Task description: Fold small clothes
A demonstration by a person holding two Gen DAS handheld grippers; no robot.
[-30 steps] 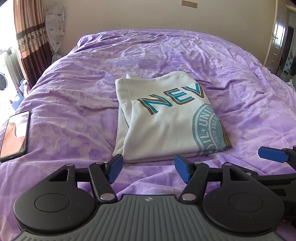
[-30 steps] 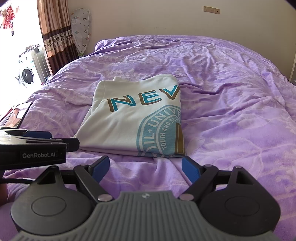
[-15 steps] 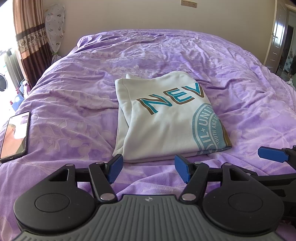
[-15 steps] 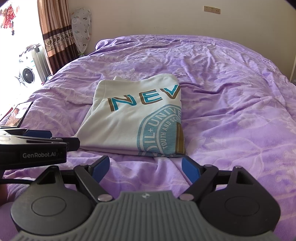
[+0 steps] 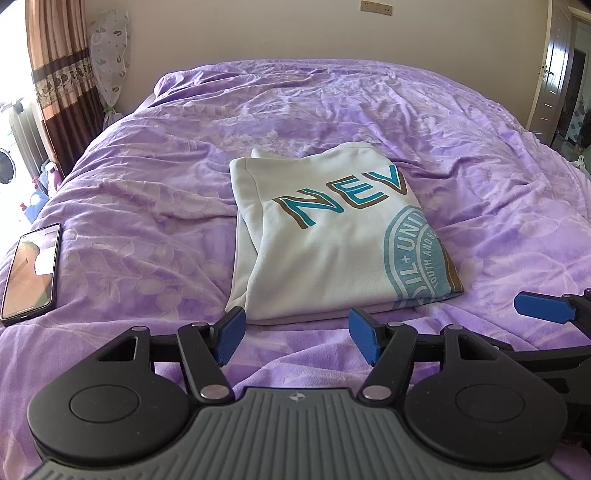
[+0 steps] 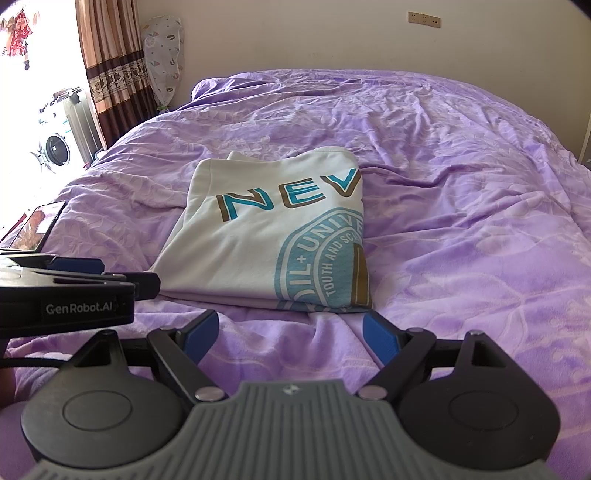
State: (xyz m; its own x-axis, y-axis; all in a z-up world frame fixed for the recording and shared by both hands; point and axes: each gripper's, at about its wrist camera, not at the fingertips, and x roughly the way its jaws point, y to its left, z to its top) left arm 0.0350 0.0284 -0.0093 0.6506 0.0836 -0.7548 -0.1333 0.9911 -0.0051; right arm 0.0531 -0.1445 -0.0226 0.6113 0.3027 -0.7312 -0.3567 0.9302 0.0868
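1. A home bedroom, going by the wide bed (image 5: 332,110) under a rumpled purple floral cover.
2. Brown patterned curtain (image 6: 110,62) beside a bright window at the left.
3. Washing machine (image 6: 55,149) visible past the curtain.
4. Plain cream wall with a socket plate (image 6: 424,18); wooden door (image 5: 554,74) at the right.
5. Phone (image 5: 31,273) lying on the cover.
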